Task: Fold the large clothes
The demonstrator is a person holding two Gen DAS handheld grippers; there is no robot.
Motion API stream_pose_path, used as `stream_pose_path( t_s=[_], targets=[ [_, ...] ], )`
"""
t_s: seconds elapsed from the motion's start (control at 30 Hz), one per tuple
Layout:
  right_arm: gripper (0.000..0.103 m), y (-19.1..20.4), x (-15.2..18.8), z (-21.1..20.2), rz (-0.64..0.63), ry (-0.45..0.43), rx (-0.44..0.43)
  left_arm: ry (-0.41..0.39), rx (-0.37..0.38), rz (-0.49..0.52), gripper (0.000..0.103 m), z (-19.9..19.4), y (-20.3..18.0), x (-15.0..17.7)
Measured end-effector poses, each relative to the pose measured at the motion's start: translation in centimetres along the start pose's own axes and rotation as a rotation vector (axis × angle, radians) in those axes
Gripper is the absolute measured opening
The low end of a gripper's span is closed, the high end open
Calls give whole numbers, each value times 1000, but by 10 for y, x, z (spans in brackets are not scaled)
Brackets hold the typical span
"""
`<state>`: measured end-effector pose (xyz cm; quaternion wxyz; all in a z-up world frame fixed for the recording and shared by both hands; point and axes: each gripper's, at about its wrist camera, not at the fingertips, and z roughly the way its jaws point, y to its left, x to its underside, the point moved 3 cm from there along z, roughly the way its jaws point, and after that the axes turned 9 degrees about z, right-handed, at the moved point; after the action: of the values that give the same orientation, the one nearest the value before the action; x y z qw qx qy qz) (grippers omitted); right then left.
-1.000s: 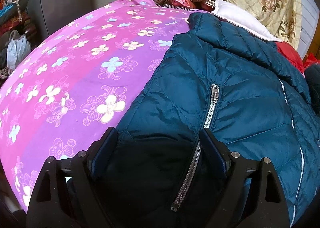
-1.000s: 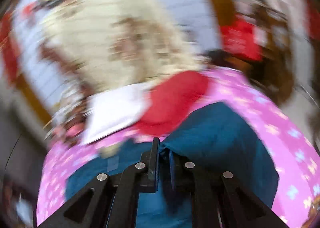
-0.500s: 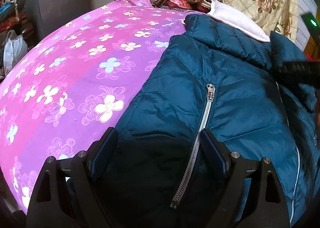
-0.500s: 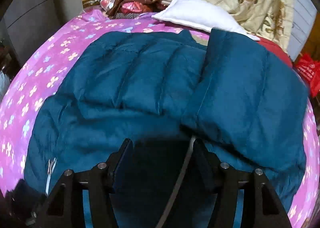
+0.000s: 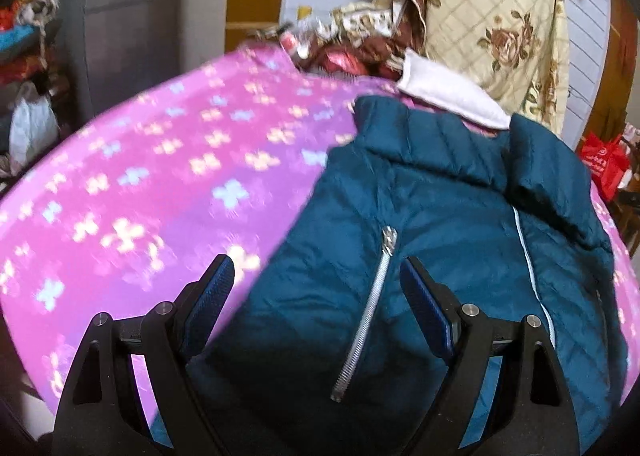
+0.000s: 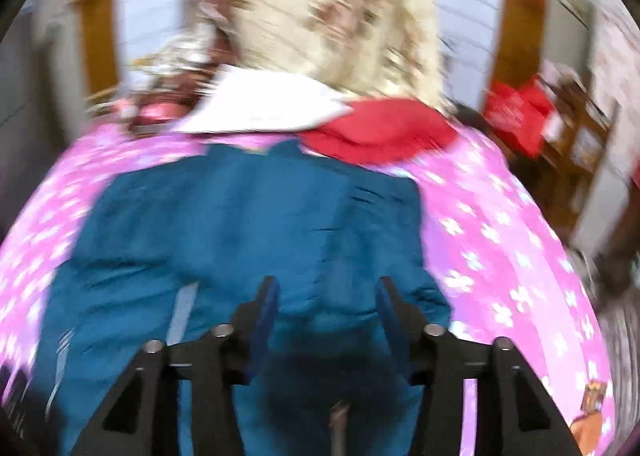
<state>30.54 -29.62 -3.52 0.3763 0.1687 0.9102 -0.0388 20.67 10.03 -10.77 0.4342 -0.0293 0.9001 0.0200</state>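
A teal quilted jacket (image 5: 460, 224) lies on a bed with a pink flowered sheet (image 5: 160, 176). Its silver zipper (image 5: 376, 296) runs toward me, and one sleeve is folded over the body at the right. My left gripper (image 5: 316, 292) is open and empty, above the jacket's near left edge. In the blurred right wrist view, my right gripper (image 6: 326, 300) is open and empty over the same jacket (image 6: 224, 224), with the sheet (image 6: 492, 224) on both sides.
At the head of the bed lie a white pillow (image 5: 444, 96), a cream rose-print quilt (image 5: 496, 24) and a heap of brown patterned cloth (image 5: 352, 40). A red garment (image 6: 380, 128) lies beyond the jacket. A red bag (image 5: 604, 164) stands at the right, a grey wardrobe (image 5: 132, 8) at the left.
My right gripper opened and let go of the sleeve, which now lies folded over the jacket; it then swung back. My left gripper rose and pulled back a little, still open.
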Motion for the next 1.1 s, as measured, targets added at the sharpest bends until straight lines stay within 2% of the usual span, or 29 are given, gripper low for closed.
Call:
stream_pose_path(
  t_s=[0.07, 0.13, 0.17, 0.23, 0.27, 0.3, 0.37, 0.47, 0.6, 0.67, 0.73, 0.87, 0.93, 1.0, 1.1],
  targets=[
    [38, -16, -12, 45, 69, 72, 73, -10, -26, 16, 85, 0, 1, 0],
    [37, -20, -15, 74, 134, 136, 77, -5, -35, 22, 85, 3, 5, 0],
    [37, -17, -18, 86, 167, 173, 49, -3, -37, 20, 85, 4, 7, 0],
    [37, 0, -20, 100, 228, 233, -65, 9, -31, 12, 85, 8, 10, 0],
    [37, 18, -24, 99, 239, 244, -150, 18, -24, 5, 85, 9, 12, -1],
    [37, 29, -26, 97, 237, 249, -200, 23, -18, -1, 85, 10, 12, -1],
    [37, 79, -40, 89, 184, 240, -306, 29, -8, -10, 85, 12, 14, -1],
    [37, 153, -55, 80, 77, 222, -381, 41, -14, 4, 85, 16, 13, -1],
    [37, 244, -49, 69, -84, 266, -461, 52, -27, 13, 85, 21, 16, -1],
    [37, 274, -40, 51, -194, 250, -463, 58, -29, 2, 85, 22, 20, -1],
    [37, 290, -36, 25, -274, 197, -476, 59, -24, -12, 85, 22, 24, -2],
    [38, 284, -41, -3, -287, 120, -478, 70, -19, -30, 85, 23, 26, -1],
    [39, 266, -40, 4, -241, 102, -403, 76, -14, -37, 85, 23, 27, -1],
    [39, 258, -38, 27, -218, 144, -344, 76, -16, -34, 85, 23, 26, -1],
    [39, 254, -16, 75, -180, 229, -273, 63, -19, -26, 85, 19, 26, -1]
  ],
)
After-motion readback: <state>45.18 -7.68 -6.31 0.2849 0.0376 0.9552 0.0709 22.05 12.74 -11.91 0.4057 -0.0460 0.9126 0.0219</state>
